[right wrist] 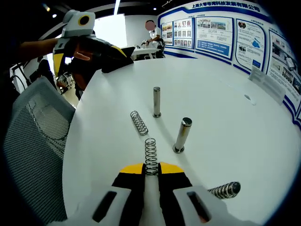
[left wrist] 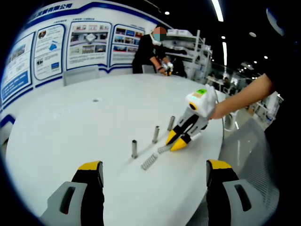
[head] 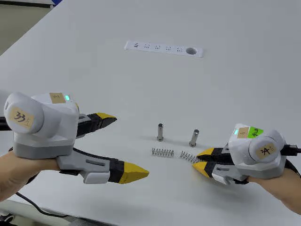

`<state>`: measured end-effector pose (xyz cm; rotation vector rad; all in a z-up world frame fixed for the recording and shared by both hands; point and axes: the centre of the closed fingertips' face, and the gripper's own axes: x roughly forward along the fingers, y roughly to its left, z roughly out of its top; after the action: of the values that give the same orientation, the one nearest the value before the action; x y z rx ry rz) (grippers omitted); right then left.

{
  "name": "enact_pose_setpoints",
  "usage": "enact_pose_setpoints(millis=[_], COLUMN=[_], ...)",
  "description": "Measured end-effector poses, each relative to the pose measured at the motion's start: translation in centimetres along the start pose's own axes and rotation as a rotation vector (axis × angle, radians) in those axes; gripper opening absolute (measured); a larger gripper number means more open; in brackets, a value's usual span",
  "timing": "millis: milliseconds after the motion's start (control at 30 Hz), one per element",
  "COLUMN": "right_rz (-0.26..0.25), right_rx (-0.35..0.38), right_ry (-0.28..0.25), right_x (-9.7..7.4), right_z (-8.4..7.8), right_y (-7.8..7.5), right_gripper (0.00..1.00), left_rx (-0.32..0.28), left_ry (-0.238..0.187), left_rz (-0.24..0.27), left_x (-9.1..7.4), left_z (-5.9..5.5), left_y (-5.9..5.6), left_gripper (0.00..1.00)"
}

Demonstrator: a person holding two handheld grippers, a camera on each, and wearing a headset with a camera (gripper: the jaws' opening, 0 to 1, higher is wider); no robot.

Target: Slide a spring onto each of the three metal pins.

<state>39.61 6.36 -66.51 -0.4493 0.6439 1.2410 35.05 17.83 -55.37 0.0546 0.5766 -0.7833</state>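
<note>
Two metal pins stand upright on the white table. A loose spring lies in front of them. My right gripper is shut on the end of a second spring, low on the table; in the right gripper view this spring sticks forward from the jaws toward a pin. A third pin at the lower right has a spring around it. My left gripper hovers open and empty left of the pins, which stand in a row ahead of it.
A white power strip lies farther back on the table. The table's near edge runs just under both grippers. A mesh chair stands beside the table. A person works at the far side.
</note>
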Motion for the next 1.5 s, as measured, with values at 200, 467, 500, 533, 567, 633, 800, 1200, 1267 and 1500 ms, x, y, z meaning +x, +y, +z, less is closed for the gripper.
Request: enact_pose_setpoints(millis=[200, 467, 500, 533, 567, 633, 800, 1200, 1267, 1500], right_rz=[-0.01, -0.023, -0.023, -0.025, -0.025, -0.029, -0.013, 0.108, 0.13, 0.165], right_rx=[0.009, 0.009, 0.007, -0.001, -0.008, -0.023, -0.066, -0.27, -0.31, -0.344], right_ry=[0.012, 0.008, 0.005, -0.001, -0.003, -0.009, -0.055, -0.08, -0.067, -0.07], right_x=[0.0, -1.8, -2.1, -2.5, -2.8, -3.7, -6.1, -8.8, -8.9, -9.4], right_z=[0.0, 0.6, 0.8, 1.1, 1.3, 1.9, 4.8, 9.0, 9.0, 9.6], right_y=[-0.1, -0.2, -0.2, -0.1, -0.1, -0.1, 0.2, 4.8, 5.7, 7.2], right_gripper=[0.11, 0.11, 0.11, 0.11, 0.11, 0.11, 0.11, 0.11, 0.11, 0.11], left_rx=[-0.002, 0.012, 0.013, 0.016, 0.017, 0.015, 0.044, 0.095, 0.115, 0.133], left_ry=[-0.003, -0.017, -0.019, -0.023, -0.028, -0.038, -0.065, -0.119, -0.113, -0.107], left_rz=[0.002, -0.016, -0.019, -0.026, -0.034, -0.065, -0.106, -0.228, -0.241, -0.275], left_x=[-0.3, -0.2, -0.2, -0.1, -0.1, 0.0, 0.4, 2.7, 2.9, 3.0], left_z=[-0.1, 0.6, 0.7, 0.8, 1.0, 1.3, 2.3, 4.0, 4.0, 3.7], left_y=[0.0, -0.4, -0.5, -0.7, -0.8, -1.5, -2.6, -6.7, -7.2, -8.1], left_gripper=[0.92, 0.91, 0.91, 0.9, 0.89, 0.84, 0.78, 0.61, 0.58, 0.47])
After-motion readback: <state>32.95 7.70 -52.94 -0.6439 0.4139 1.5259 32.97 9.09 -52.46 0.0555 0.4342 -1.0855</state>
